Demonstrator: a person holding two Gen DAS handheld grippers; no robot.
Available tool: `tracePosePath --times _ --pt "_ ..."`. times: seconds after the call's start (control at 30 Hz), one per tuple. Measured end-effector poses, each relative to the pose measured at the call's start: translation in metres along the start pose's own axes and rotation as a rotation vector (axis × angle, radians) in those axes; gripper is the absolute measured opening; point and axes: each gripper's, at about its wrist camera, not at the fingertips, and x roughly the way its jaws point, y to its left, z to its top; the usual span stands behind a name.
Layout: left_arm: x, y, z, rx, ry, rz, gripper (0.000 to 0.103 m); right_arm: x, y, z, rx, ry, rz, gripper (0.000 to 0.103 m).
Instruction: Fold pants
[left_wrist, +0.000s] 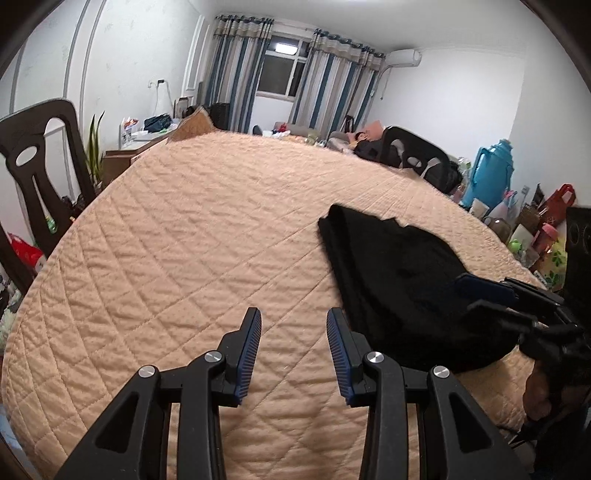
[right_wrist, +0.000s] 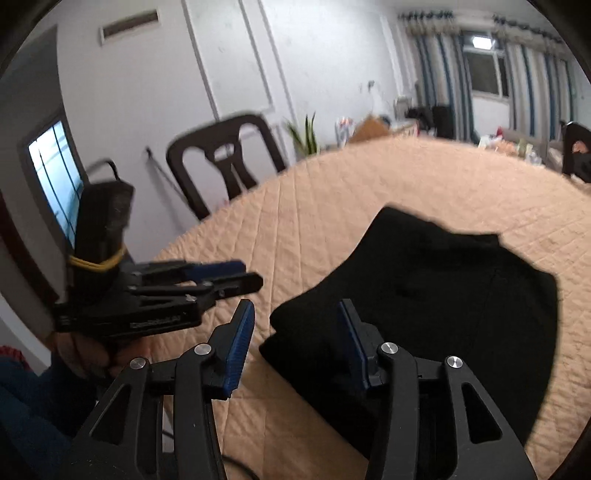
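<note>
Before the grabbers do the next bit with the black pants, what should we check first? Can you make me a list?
1. Left gripper open with nothing in it: ok.
2. Right gripper open, not pinching cloth: ok.
3. Black pants lying folded on the quilted cover: ok.
4. Pants fully on the cover, none hanging off: cannot tell, the near edge is hidden.
5. Cover beside the pants bare: ok.

Black fabric pants (left_wrist: 399, 280), folded into a compact, layered bundle with uneven edges. Lying flat on peach quilted bench cover (left_wrist: 192, 236), right of centre in both views.
</note>
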Motion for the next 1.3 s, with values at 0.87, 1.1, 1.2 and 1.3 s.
tracePosePath --times 0.87,1.1,1.2,1.3 --pt "0.023 -0.058 -0.005 0.112 0.072 -0.189 0.039 -0.046 -0.075 -0.048 0.191 0.065 -0.18 0.014" --pt "0.042 -0.07 0.051 0.192 0.011 -0.111 0.039 -0.025 -0.106 -0.008 0.206 0.046 -0.268 0.016" --pt "0.074 -0.078 0.075 0.214 0.035 -0.113 0.039 -0.002 -0.123 0.008 0.215 0.072 -0.281 0.017" --pt "0.111 -0.081 0.083 0.24 0.097 -0.087 0.039 0.018 -0.144 0.017 0.244 0.105 -0.321 0.017"
